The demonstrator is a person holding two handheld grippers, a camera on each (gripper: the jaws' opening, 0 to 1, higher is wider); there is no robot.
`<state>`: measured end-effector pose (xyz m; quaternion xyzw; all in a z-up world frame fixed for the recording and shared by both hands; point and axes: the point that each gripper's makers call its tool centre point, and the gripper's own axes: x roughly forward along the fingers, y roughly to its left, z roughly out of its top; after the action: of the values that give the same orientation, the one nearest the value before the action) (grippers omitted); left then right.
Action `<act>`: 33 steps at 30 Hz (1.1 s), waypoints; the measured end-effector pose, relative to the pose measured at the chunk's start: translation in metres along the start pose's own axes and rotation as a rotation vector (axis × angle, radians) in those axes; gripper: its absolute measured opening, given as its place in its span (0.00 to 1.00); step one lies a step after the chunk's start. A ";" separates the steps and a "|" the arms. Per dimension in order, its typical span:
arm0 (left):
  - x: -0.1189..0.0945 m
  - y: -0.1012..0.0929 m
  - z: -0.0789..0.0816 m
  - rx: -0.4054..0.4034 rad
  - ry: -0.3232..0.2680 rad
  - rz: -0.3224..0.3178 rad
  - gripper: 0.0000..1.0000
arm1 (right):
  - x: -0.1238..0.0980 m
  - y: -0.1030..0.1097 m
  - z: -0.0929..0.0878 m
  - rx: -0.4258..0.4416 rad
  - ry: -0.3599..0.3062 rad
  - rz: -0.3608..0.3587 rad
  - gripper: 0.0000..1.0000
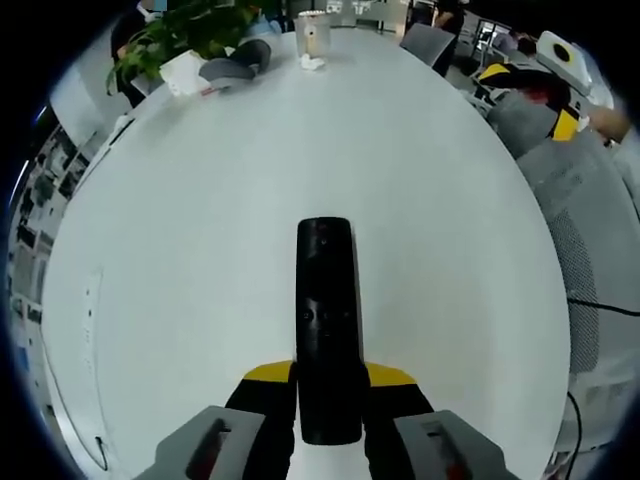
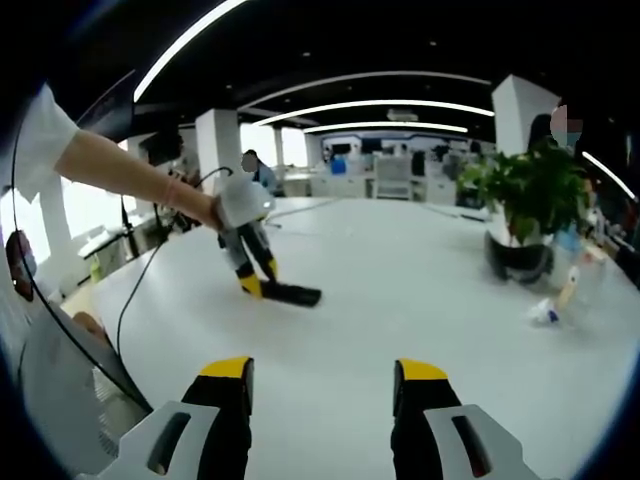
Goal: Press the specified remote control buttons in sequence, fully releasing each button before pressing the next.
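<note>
Left gripper (image 1: 328, 425) clamps remote (image 1: 325, 320) by its near end; light, rigid, slick plastic. Right gripper (image 2: 322, 400) wide, empty, well apart from remote.

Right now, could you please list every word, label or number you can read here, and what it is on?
None can be read.
Remote: button marks too blurred.
Papers by the plant: print too small.
Bottle: label too blurred.

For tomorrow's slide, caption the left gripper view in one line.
Left gripper clamps a black remote control above the white table, potted plant at the far edge.
</note>
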<state>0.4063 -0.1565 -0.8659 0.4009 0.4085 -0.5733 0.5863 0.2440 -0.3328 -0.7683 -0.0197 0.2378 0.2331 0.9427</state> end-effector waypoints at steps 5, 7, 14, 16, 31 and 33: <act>0.000 -0.002 -0.001 0.011 0.003 -0.002 0.24 | 0.000 0.000 0.000 -0.003 0.002 0.001 0.54; -0.001 -0.003 -0.001 0.008 0.001 -0.002 0.24 | 0.000 0.000 0.000 -0.001 0.001 0.001 0.54; -0.001 -0.005 -0.001 0.004 -0.003 0.000 0.24 | 0.000 0.000 0.000 0.000 0.004 0.004 0.54; -0.001 -0.006 -0.001 0.002 -0.005 0.000 0.24 | 0.000 0.000 0.000 0.000 0.005 0.005 0.54; 0.000 -0.010 -0.001 -0.012 -0.018 0.004 0.24 | 0.001 0.002 -0.001 -0.003 0.005 0.012 0.54; -0.001 -0.011 -0.001 -0.012 -0.019 0.005 0.24 | 0.001 0.002 -0.001 -0.003 0.005 0.011 0.54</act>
<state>0.3956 -0.1556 -0.8657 0.3928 0.4054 -0.5730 0.5942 0.2436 -0.3313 -0.7692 -0.0204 0.2400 0.2387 0.9407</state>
